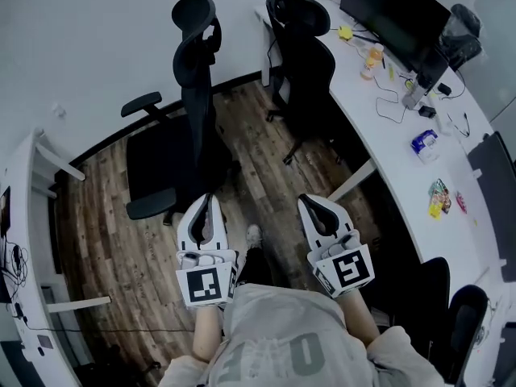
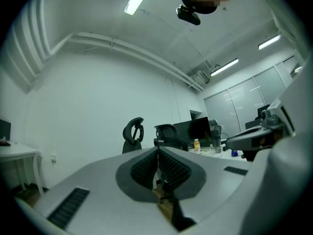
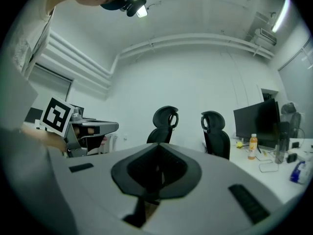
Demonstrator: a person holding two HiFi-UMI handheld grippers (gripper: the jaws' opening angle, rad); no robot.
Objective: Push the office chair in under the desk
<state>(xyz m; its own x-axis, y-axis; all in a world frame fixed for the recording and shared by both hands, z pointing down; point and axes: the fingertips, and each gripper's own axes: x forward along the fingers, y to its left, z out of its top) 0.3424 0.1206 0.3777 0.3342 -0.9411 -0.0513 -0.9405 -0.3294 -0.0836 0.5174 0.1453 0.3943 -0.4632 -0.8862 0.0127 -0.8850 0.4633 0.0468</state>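
Note:
A black office chair [image 1: 192, 95] stands out on the wooden floor, its seat [image 1: 157, 168] turned away from the white curved desk [image 1: 387, 147]. It also shows in the left gripper view as the chair [image 2: 133, 135] and in the right gripper view as the chair [image 3: 164, 124]. My left gripper [image 1: 207, 202] is held just in front of me, near that seat's front edge, shut and empty. My right gripper [image 1: 311, 205] hovers beside it over the floor, also shut and empty. The jaws of each gripper [image 2: 157, 153] [image 3: 156, 153] meet with nothing between them.
A second black chair [image 1: 302, 59] stands against the desk's far end. On the desk are a monitor [image 1: 391, 14], an orange bottle [image 1: 371, 59], cables and small packets [image 1: 439, 196]. Another white desk [image 1: 20, 240] borders the left side. More dark chairs [image 1: 451, 313] stand at the lower right.

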